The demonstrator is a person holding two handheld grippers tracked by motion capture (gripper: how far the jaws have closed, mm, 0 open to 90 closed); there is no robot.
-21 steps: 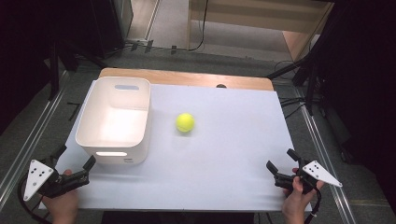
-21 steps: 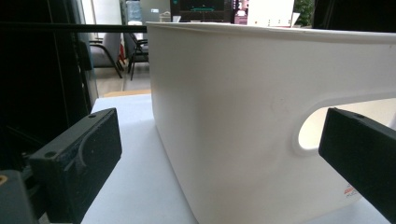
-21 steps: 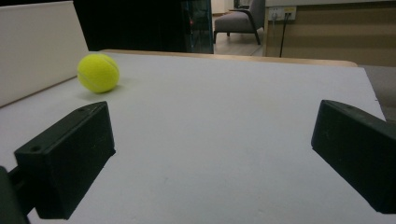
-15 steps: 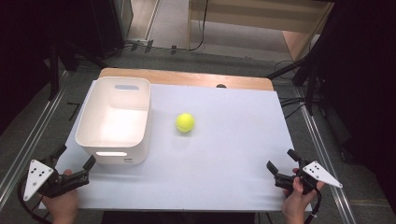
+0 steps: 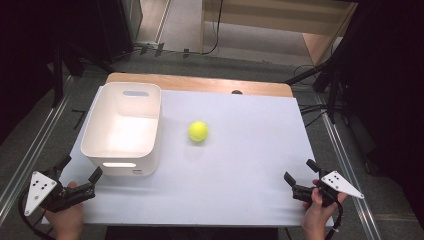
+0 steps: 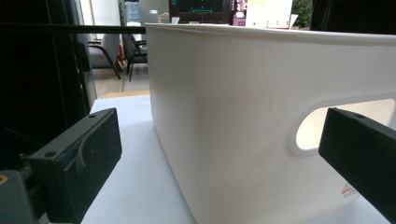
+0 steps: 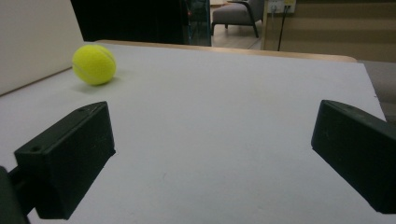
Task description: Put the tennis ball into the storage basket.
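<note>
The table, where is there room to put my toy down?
Plenty: the white table is bare between the tennis ball and the right gripper, and beyond the ball toward the far wooden edge. The left side is crowded by the white bin.

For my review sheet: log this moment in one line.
left gripper: open, facing bin | right gripper: open, empty | ball: on table, beside bin

Items counted on the table (image 5: pixel 240 165): one white plastic bin (image 5: pixel 122 129) with a cut-out handle slot in its near end; one yellow tennis ball (image 5: pixel 198 131). Handheld tools: two, namely one left gripper (image 5: pixel 79 174) and one right gripper (image 5: pixel 300 172).
</note>
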